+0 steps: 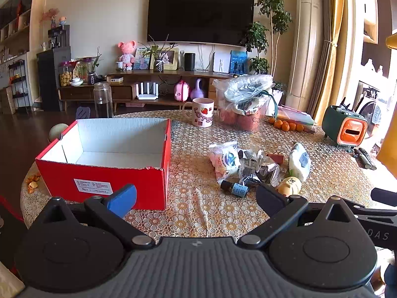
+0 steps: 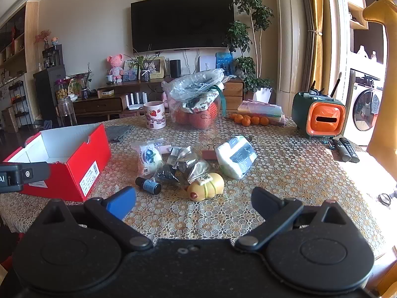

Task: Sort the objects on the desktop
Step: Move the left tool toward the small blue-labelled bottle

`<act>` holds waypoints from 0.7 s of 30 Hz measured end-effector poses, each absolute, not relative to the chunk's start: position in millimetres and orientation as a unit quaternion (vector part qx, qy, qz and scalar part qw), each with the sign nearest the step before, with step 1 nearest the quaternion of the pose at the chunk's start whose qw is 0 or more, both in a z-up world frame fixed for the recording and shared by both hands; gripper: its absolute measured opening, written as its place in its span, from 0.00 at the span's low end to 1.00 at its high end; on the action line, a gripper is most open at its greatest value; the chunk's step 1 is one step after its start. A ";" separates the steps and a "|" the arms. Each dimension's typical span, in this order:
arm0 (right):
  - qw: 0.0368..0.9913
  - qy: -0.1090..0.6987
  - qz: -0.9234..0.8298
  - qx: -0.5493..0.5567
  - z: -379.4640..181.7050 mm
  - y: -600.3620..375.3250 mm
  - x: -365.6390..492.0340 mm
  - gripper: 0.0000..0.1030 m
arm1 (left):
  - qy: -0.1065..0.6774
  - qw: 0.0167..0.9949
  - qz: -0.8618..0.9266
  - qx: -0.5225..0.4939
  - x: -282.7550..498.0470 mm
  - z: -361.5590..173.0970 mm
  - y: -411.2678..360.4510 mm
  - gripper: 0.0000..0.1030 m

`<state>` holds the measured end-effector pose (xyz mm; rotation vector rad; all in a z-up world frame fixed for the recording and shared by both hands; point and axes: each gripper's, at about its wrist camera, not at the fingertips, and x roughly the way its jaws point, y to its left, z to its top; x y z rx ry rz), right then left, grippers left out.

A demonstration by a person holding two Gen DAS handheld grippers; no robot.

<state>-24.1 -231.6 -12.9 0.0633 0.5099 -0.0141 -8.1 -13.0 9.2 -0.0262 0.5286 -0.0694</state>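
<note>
An open red box (image 1: 109,173) with a white inside stands empty at the table's left; it also shows in the right wrist view (image 2: 74,164). A pile of small things lies to its right: a dark blue-labelled bottle (image 2: 148,185), a yellow squishy toy (image 2: 207,186), snack packets (image 2: 148,157), a white tissue pack (image 2: 235,156) and a red binder clip (image 2: 208,152). My left gripper (image 1: 196,196) is open and empty, near the box's front corner. My right gripper (image 2: 193,198) is open and empty, just short of the bottle and toy.
A pink mug (image 2: 155,114), a clear bag of fruit (image 2: 197,101), several oranges (image 2: 250,119), a green-and-orange tissue holder (image 2: 320,119) and remotes (image 2: 345,149) stand at the table's back and right. A grey cloth (image 2: 117,131) lies behind the box.
</note>
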 end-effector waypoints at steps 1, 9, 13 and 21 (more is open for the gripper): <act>0.967 0.253 -0.005 0.030 -13.1 -231.7 -23.4 0.97 | 0.261 0.965 -0.036 -0.010 -7.1 9.5 -14.1 1.00; 0.967 0.256 0.002 0.015 -18.2 -236.5 -6.0 0.96 | 0.259 0.963 -0.064 0.017 16.7 5.7 -25.5 1.00; 0.963 0.268 0.010 0.009 -26.0 -242.5 10.6 0.94 | 0.264 0.959 -0.097 0.034 35.2 -1.7 -34.7 1.00; 0.957 0.288 0.027 -0.011 -44.6 -256.9 50.1 0.92 | 0.263 0.950 -0.148 0.082 62.8 -34.7 -60.7 1.00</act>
